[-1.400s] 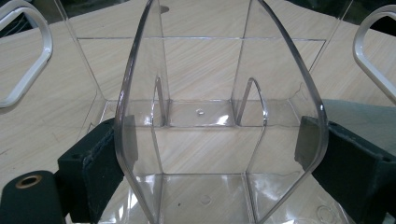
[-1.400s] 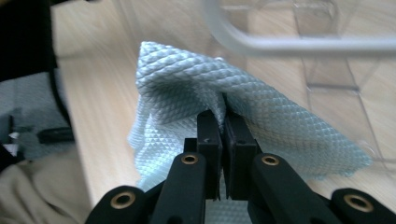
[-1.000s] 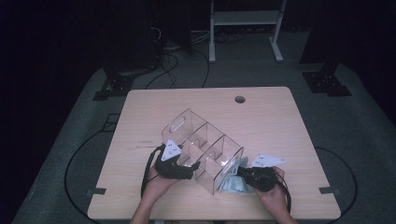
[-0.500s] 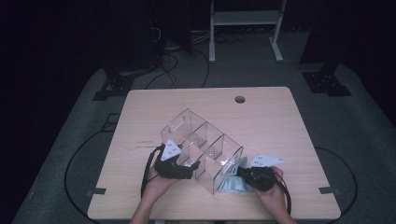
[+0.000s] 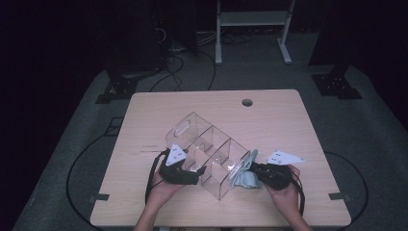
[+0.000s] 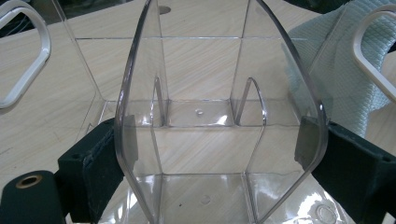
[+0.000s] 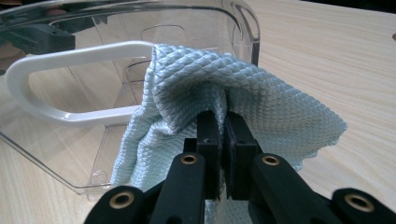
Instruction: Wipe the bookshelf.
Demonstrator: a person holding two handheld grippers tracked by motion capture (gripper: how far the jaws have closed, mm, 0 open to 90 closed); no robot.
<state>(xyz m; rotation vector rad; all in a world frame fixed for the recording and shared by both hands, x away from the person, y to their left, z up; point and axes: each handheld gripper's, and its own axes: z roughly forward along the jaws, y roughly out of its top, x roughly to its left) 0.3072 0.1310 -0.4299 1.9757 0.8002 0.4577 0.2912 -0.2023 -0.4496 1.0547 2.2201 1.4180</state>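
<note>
Your left gripper has its jaws spread wide and clamped across one wall of the clear organizer, which sits mid-counter. That plastic looks stiff, light and slick, likely brittle, so squeeze at the wall edges, not the thin dividers. Your right gripper is pinched tight on a fold of the blue cloth, pressed against the organizer's handle end. The cloth is soft and limp; hold a bunched fold.
</note>
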